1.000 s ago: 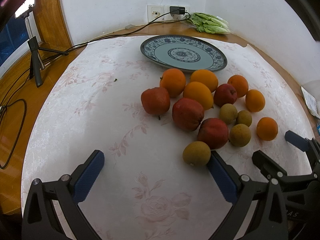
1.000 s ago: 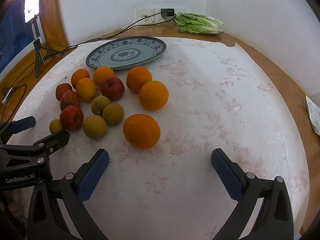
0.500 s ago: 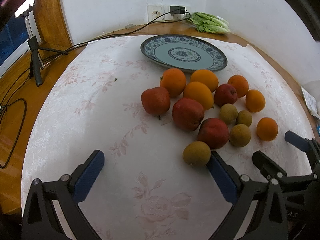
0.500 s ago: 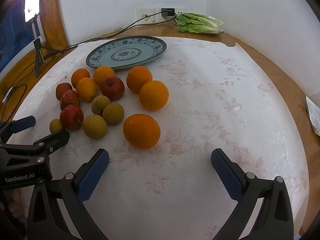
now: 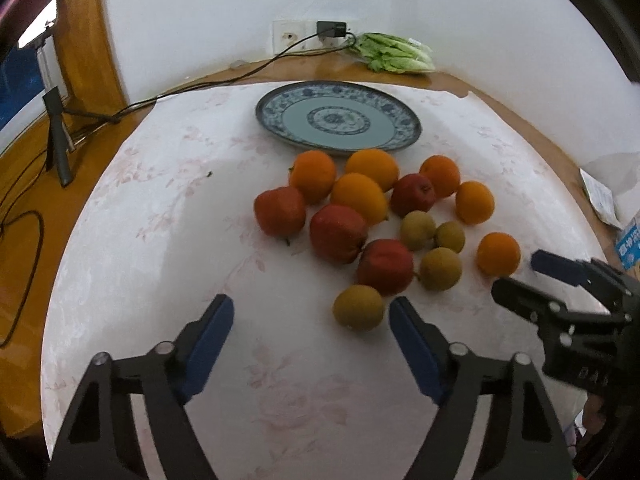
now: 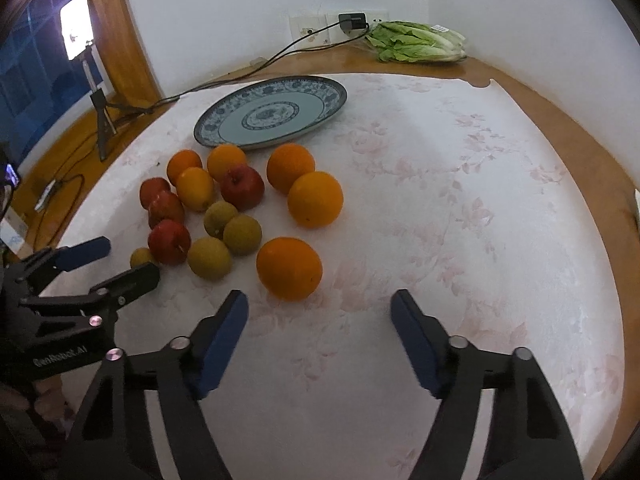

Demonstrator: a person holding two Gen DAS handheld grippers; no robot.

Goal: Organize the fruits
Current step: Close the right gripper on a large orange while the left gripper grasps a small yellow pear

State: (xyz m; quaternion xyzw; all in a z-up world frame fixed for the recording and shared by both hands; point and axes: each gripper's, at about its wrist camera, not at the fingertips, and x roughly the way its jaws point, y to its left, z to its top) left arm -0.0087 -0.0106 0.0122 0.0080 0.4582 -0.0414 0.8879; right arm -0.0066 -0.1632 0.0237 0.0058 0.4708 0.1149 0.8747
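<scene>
Several oranges, red apples and small yellow-green fruits lie loose on the floral tablecloth in front of a blue patterned plate point(image 5: 338, 120), which is empty and also shows in the right wrist view point(image 6: 272, 110). My left gripper point(image 5: 311, 316) is open and empty; a yellow-green fruit point(image 5: 359, 307) lies just left of its right finger. My right gripper point(image 6: 320, 308) is open and empty just behind the nearest orange point(image 6: 289, 269). That orange point(image 5: 498, 254) lies beside the right gripper point(image 5: 524, 280) in the left wrist view. The left gripper point(image 6: 116, 260) shows at the right view's left edge.
A head of lettuce point(image 6: 418, 42) lies at the back by a wall socket with a plugged cable point(image 6: 352, 22). A small tripod with a light point(image 6: 100, 120) stands on the wooden ledge at the left. Papers lie at the table's right edge point(image 5: 604, 196).
Both grippers have narrowed somewhat while staying open, and both views have shifted slightly forward. The fruits and plate have not moved.
</scene>
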